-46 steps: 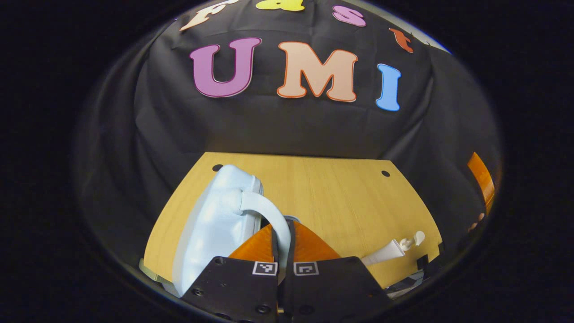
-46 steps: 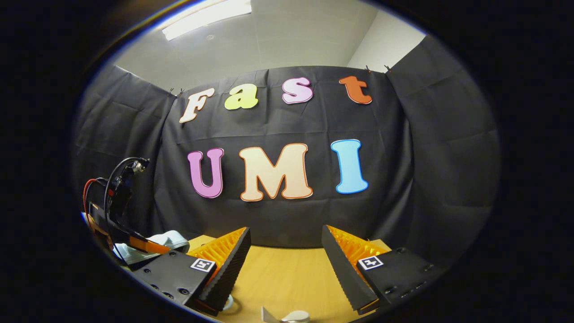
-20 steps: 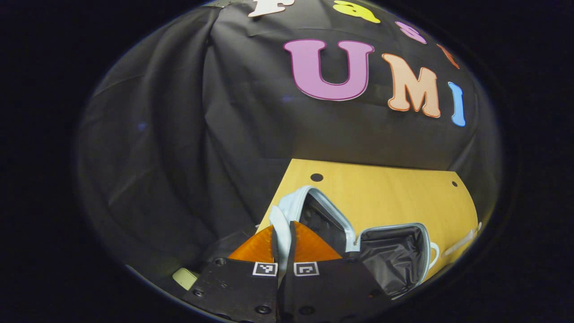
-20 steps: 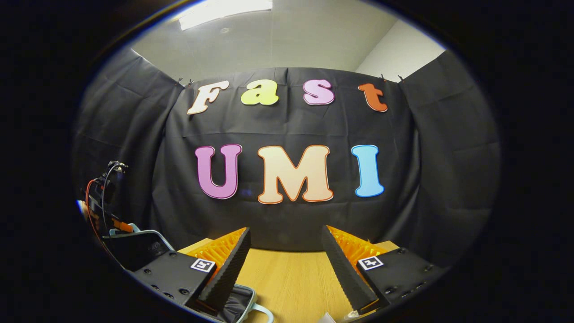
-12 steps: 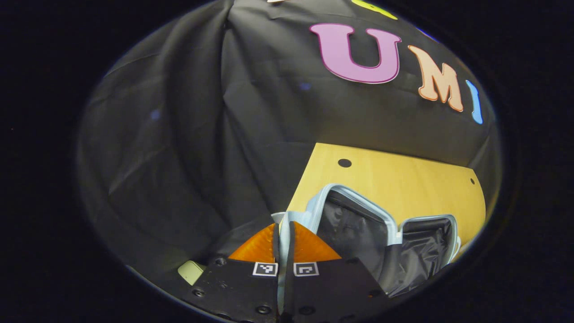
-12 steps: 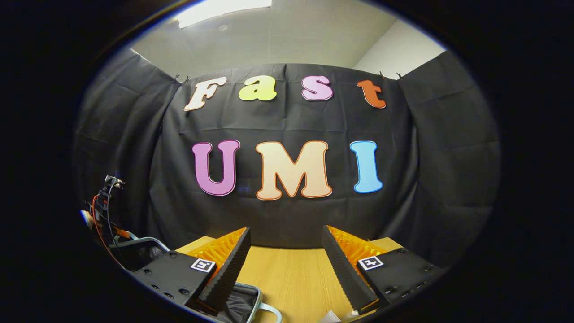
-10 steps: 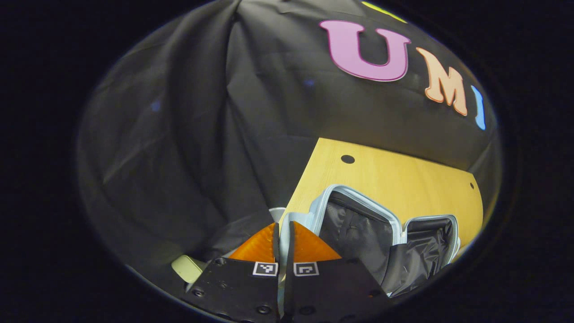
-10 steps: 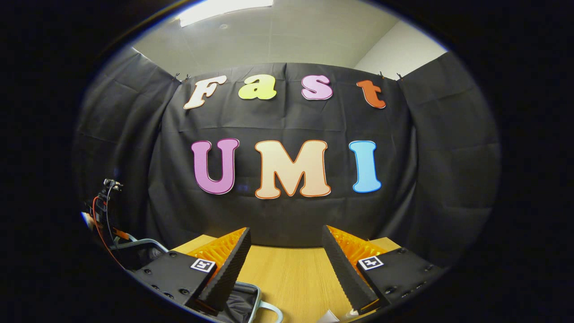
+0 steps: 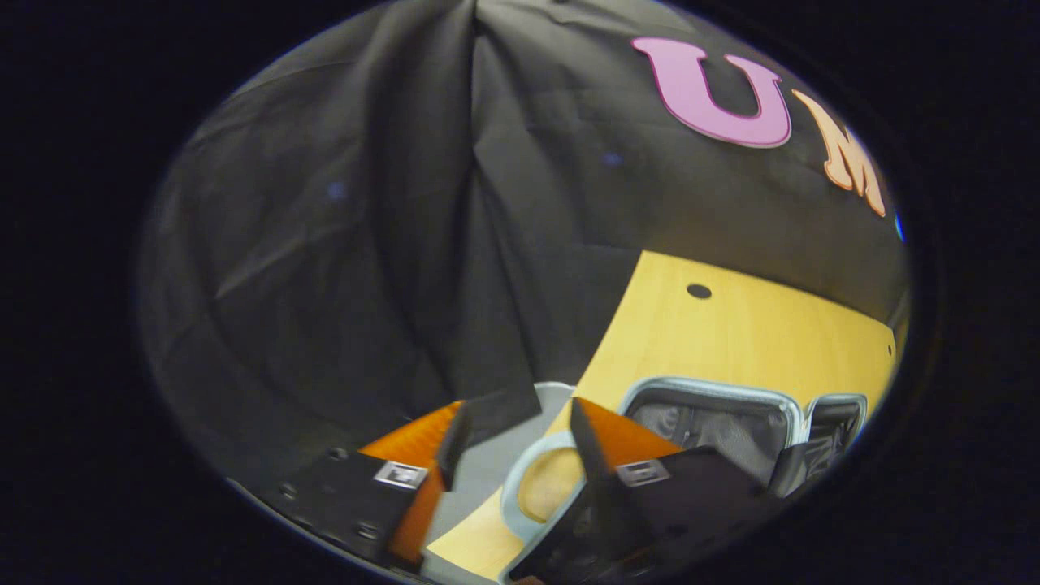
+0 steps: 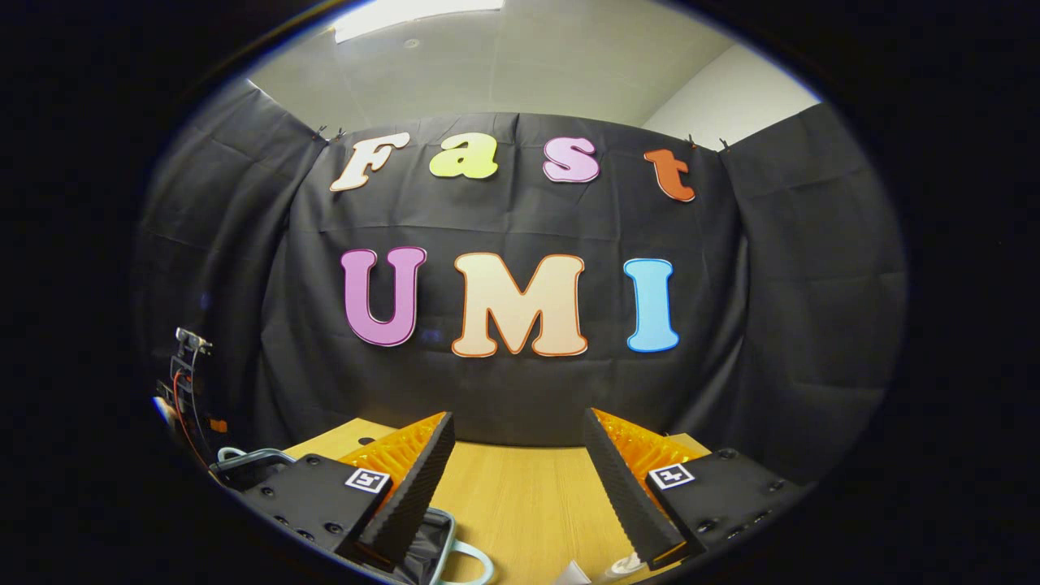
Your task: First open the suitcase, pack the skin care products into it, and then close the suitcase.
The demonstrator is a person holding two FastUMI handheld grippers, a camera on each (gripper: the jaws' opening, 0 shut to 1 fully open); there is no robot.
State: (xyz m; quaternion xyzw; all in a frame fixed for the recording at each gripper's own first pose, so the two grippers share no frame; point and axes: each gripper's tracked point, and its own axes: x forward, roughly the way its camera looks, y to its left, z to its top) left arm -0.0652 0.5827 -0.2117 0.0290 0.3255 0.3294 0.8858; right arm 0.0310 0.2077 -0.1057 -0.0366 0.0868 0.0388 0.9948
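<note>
The pale blue suitcase (image 9: 700, 387) lies open on the wooden table (image 9: 731, 333), its black lining facing up in both halves. My left gripper (image 9: 517, 414) is open. The suitcase's looped handle (image 9: 510, 487) lies loose between its fingers, touched by neither. My right gripper (image 10: 517, 422) hangs open over the table (image 10: 520, 496) with nothing between its fingers. Below its left finger, part of the suitcase (image 10: 435, 546) and a handle (image 10: 475, 561) show. A white skin care item (image 10: 621, 563) peeks in at the bottom edge, mostly hidden.
In the right gripper view, the other gripper's body with its cables (image 10: 185, 382) stands at the far left, above one suitcase half (image 10: 244, 465). The black cloth wall closes the table at the back and on the left.
My left gripper has opened and let go of the suitcase handle. The lid it had swung over now lies flat, and its view has turned left. My right gripper has barely moved.
</note>
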